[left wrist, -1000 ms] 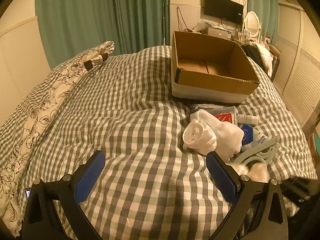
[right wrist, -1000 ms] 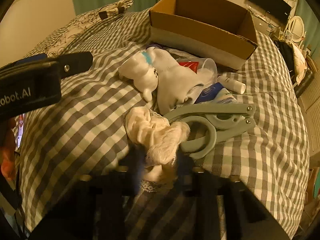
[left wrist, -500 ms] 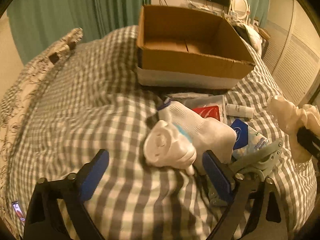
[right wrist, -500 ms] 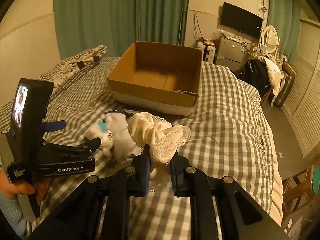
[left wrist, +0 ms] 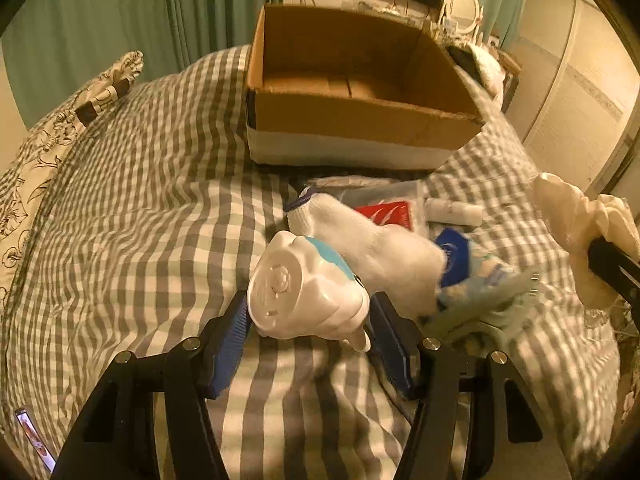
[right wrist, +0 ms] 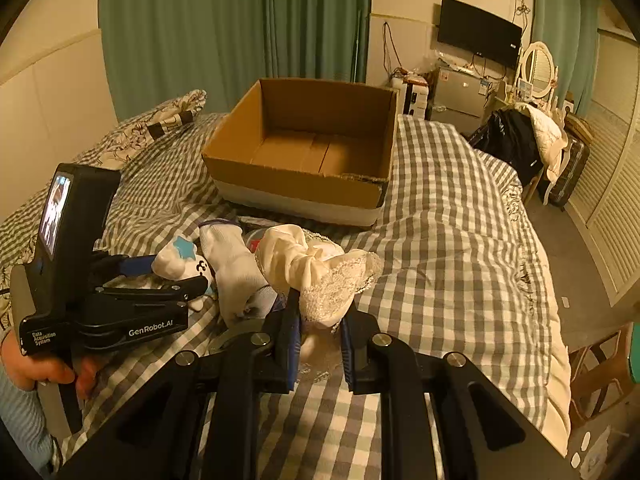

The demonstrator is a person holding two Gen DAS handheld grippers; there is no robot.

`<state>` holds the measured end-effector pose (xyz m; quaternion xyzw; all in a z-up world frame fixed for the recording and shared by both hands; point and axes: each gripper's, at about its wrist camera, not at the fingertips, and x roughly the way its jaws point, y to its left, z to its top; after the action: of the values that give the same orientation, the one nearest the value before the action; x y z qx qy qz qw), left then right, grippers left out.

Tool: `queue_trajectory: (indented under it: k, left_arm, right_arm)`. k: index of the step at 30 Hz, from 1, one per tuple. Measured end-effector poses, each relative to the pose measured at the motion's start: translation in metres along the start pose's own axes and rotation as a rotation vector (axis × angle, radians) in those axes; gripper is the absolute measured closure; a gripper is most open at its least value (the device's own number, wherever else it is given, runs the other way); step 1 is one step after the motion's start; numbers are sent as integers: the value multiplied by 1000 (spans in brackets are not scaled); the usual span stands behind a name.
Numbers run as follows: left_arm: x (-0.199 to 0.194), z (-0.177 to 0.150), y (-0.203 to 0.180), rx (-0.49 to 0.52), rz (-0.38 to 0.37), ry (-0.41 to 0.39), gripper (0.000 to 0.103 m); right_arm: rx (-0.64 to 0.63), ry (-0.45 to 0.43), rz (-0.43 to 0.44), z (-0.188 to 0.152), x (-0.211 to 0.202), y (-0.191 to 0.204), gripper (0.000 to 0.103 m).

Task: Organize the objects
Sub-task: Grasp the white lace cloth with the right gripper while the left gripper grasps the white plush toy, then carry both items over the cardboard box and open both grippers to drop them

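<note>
**Inspector A:** Item one: a white plastic figurine (left wrist: 306, 294) with a turquoise patch, lying on its side on the checked bed cover (left wrist: 140, 216), round base facing the left wrist camera. The left gripper (left wrist: 308, 334) has a blue pad on either flank of it, closed against its sides.

**Inspector B:** Confirmed. Item two: a cream lace-trimmed cloth (right wrist: 320, 276), bunched and crumpled. The right gripper (right wrist: 318, 338) is clamped on its lower part, and the bundle stands up above the fingers, clear of the bed.

**Inspector A:** Poses?

**Inspector B:** Left gripper low, fingers just over the cover, pointing toward the cardboard box (left wrist: 356, 92). Right gripper held higher, aimed at the same box. A hand (right wrist: 44, 368) grips the left unit's handle.

**Inspector A:** Remaining items?

**Inspector B:** A white sock (left wrist: 376, 248) touching the figurine, a red-printed packet (left wrist: 390, 214) and a small white tube (left wrist: 454, 212) beyond it, all between the grippers and the box. The box sits open on the bed.
</note>
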<state>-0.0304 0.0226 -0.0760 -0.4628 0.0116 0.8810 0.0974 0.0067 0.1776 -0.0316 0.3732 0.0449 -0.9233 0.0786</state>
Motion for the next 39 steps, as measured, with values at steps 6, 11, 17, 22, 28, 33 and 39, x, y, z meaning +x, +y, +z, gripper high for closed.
queue_trajectory:
  k: [6, 11, 17, 22, 28, 33, 39]
  left_arm:
    - [-49, 17, 1, -10, -18, -107, 41]
    - [-78, 56, -8, 39, -4, -190, 41]
    - [-76, 111, -16, 69, -12, -260, 41]
    - [-48, 150, -15, 63, -6, -269, 41]
    - [4, 179, -4, 52, 10, -241, 41]
    - [37, 181, 0, 56, -4, -201, 40]
    - [39, 170, -1, 84, 11, -203, 16]
  right_arm:
    - [-1, -48, -12, 7, -31, 1, 87]
    - [-24, -105, -14, 30, -50, 0, 87]
    - [-30, -166, -5, 82, -42, -13, 87]
    - [-4, -180, 15, 129, -11, -26, 87]
    - [39, -133, 33, 168, 53, -43, 87]
    - [67, -83, 48, 177, 104, -47, 87]
    - [87, -77, 55, 169, 123, -50, 51]
